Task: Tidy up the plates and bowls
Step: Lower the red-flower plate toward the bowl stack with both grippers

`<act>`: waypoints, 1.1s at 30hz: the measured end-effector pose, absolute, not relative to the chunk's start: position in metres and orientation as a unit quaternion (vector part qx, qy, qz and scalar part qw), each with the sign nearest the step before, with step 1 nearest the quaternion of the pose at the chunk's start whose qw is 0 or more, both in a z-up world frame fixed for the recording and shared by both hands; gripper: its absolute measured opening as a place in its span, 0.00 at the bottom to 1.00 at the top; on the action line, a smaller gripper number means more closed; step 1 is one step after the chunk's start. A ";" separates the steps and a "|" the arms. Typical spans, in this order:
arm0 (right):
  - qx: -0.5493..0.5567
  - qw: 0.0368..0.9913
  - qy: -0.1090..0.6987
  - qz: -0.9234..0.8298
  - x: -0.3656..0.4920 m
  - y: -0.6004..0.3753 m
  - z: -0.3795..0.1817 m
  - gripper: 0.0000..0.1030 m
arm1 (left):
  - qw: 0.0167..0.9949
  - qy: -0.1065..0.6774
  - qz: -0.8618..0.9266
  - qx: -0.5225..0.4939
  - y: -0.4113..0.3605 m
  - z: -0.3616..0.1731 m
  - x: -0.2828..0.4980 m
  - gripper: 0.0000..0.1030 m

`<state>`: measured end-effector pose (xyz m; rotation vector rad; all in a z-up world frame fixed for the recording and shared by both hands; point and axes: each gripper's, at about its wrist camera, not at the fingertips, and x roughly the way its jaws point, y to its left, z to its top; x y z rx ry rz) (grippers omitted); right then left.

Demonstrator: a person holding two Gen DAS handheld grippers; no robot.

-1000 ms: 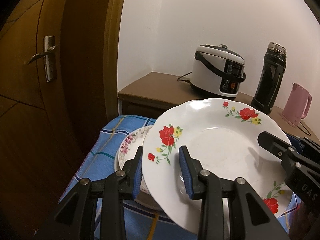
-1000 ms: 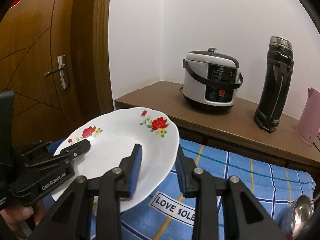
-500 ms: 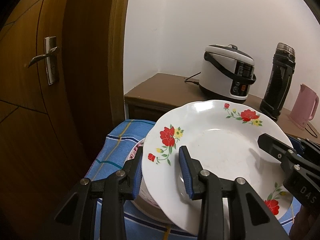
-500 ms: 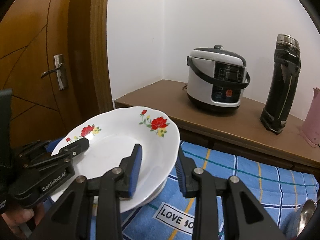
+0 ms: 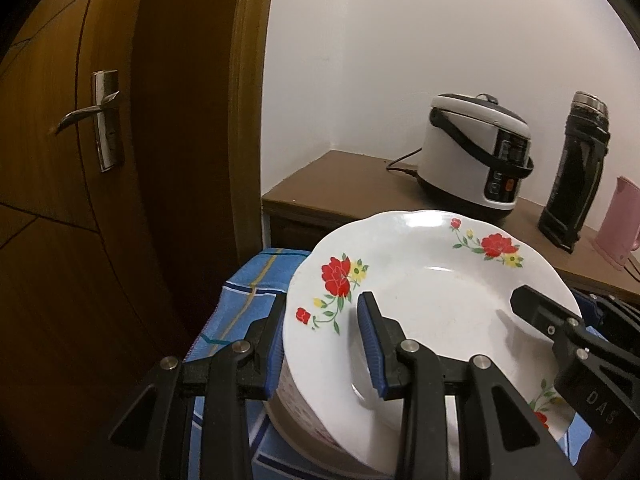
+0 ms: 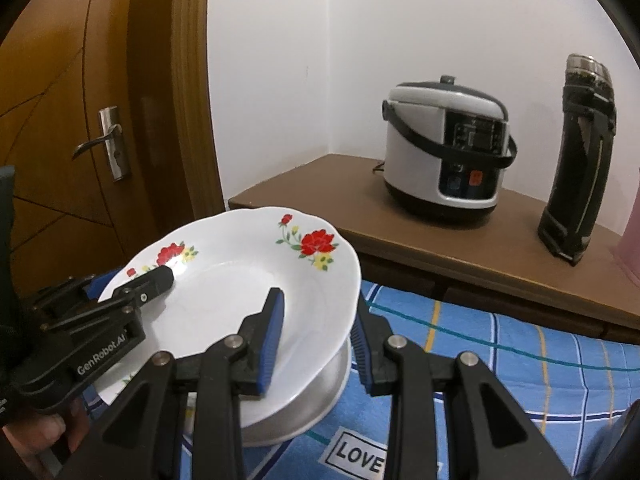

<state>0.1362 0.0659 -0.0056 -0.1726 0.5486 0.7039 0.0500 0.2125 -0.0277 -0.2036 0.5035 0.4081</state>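
Observation:
A white plate with red flowers (image 5: 432, 300) (image 6: 240, 280) is held by both grippers just over a stack of plates (image 5: 296, 412) (image 6: 288, 408) on the blue checked cloth. My left gripper (image 5: 320, 340) is shut on the plate's left rim, one finger above and one below; it also shows in the right wrist view (image 6: 132, 280). My right gripper (image 6: 316, 340) is shut on the plate's right rim; it also shows in the left wrist view (image 5: 560, 320). The stack's top plate has pink flowers and is mostly hidden.
Blue checked tablecloth (image 6: 500, 360) covers the table; its left edge (image 5: 224, 304) is close to the stack. Behind it a brown counter (image 6: 480, 248) holds a rice cooker (image 6: 444, 164), a black thermos (image 6: 580, 160) and a pink kettle (image 5: 618, 224). A wooden door (image 5: 100, 160) stands left.
Both grippers have carried the flowered plate left and down; it now sits right over the stack and hides most of it.

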 end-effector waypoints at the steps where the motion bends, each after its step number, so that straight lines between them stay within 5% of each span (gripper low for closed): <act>1: -0.085 0.898 0.267 0.340 0.138 0.069 -0.008 0.32 | 0.942 0.247 0.203 -0.100 0.214 -0.029 0.052 0.36; 33: -0.095 0.885 0.313 0.331 0.157 0.091 -0.041 0.32 | 0.932 0.262 0.224 -0.111 0.230 -0.057 0.072 0.36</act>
